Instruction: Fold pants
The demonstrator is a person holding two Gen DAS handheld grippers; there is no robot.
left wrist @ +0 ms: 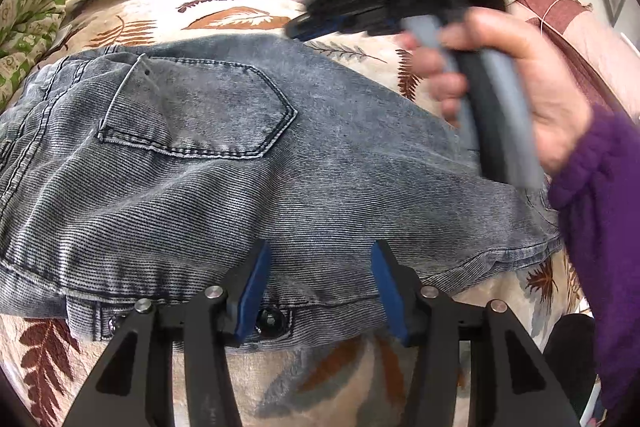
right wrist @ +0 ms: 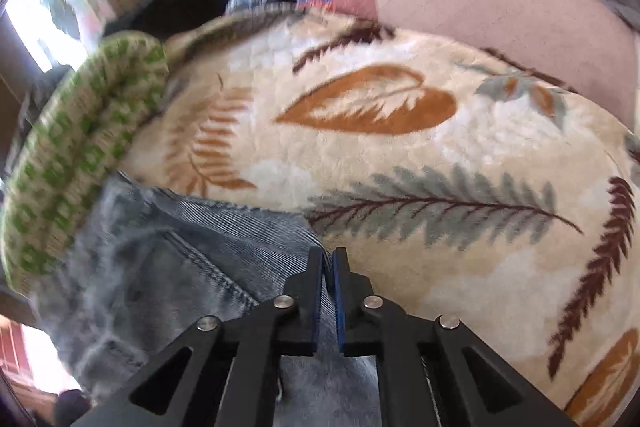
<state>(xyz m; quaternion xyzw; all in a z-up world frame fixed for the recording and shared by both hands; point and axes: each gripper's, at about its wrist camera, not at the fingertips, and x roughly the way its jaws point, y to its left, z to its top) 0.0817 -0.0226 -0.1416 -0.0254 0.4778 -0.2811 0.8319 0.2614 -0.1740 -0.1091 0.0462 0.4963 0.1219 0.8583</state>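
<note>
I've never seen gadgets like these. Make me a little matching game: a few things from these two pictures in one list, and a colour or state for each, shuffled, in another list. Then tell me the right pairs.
Things:
1. jeans
2. left gripper
3. right gripper
4. blanket

Descriptions:
A. fingers closed together
B. cream with a leaf print
C. faded grey-blue, back pocket facing up
D. fingers spread apart, over the waistband

Right pairs: 1-C, 2-D, 3-A, 4-B. The pictures do not show clearly whether the closed fingers pinch any cloth.
</note>
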